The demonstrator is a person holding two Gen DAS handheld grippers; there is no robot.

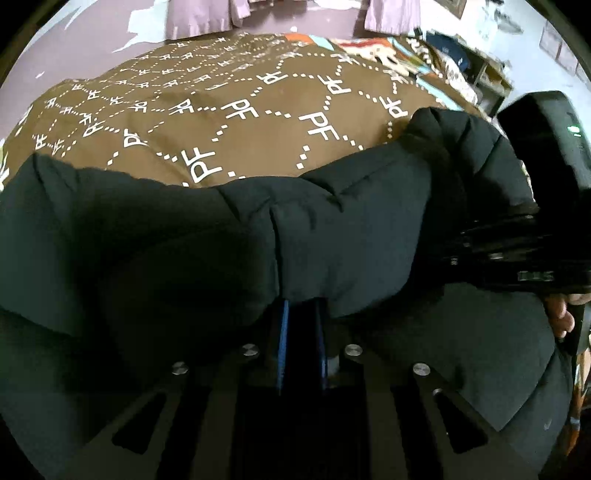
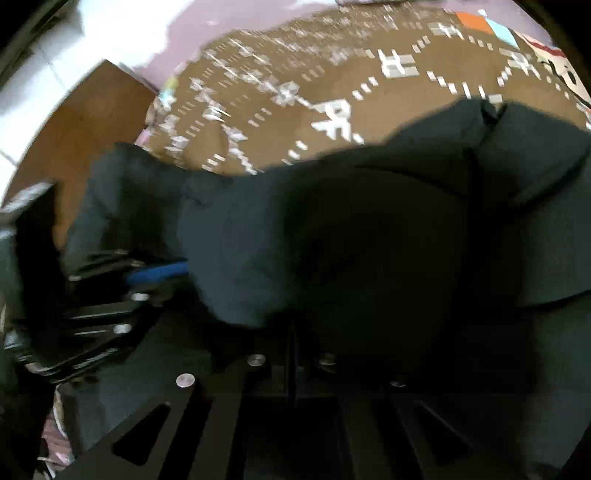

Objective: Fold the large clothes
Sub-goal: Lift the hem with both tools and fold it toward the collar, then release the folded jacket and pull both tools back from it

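Observation:
A dark padded jacket (image 1: 184, 251) lies on a brown bedspread (image 1: 258, 110) printed with white letters. My left gripper (image 1: 301, 314) is shut on a fold of the jacket; its blue-padded fingers (image 1: 282, 343) stand close together and their tips are buried in the fabric. The right gripper's body (image 1: 535, 221) shows at the right edge of the left wrist view. In the blurred right wrist view the jacket (image 2: 332, 240) fills the middle. My right gripper (image 2: 295, 332) is shut on the jacket, its tips hidden in cloth. The left gripper (image 2: 159, 275) shows there at the left.
The brown bedspread (image 2: 332, 74) stretches away behind the jacket. Lilac curtains (image 1: 207, 14) and a mauve floor lie beyond the bed. A shelf with clutter (image 1: 480, 70) stands at the far right. A brown wooden panel (image 2: 85, 129) is at the left of the bed.

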